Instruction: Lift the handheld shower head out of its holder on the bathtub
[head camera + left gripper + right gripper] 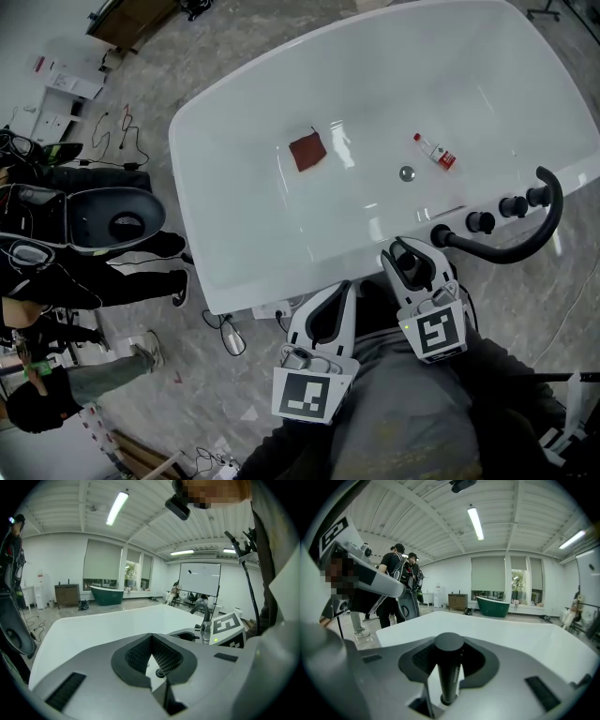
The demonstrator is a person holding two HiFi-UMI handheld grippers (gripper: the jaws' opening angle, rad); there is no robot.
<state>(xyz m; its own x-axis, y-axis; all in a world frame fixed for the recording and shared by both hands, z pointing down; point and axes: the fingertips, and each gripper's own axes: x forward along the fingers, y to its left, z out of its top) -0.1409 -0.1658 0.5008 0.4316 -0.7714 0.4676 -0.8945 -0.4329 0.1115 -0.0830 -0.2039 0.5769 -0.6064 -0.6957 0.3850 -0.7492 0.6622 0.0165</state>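
Count: two grippers, one white bathtub (234,141), one handheld shower head (448,677), one curved black pipe (525,246), two round black knobs (480,222) on the tub's near rim. A second, green tub (496,606) stood far across the room.

Tub contents: one red-brown cloth (307,150), one small clear bottle (436,152) lying on its side, one drain (406,173). All three were well apart on the tub floor.

Shower head: black cylinder, upright in its holder on the near rim. The right gripper (449,652) had its pads closed against the cylinder's sides.

Left gripper (151,639): jaws together, pads meeting at the tips, nothing between them; held just short of the rim.

Writing: the bottle had a red label, too small to read. Each gripper cube bore black-and-white square markers, no text.
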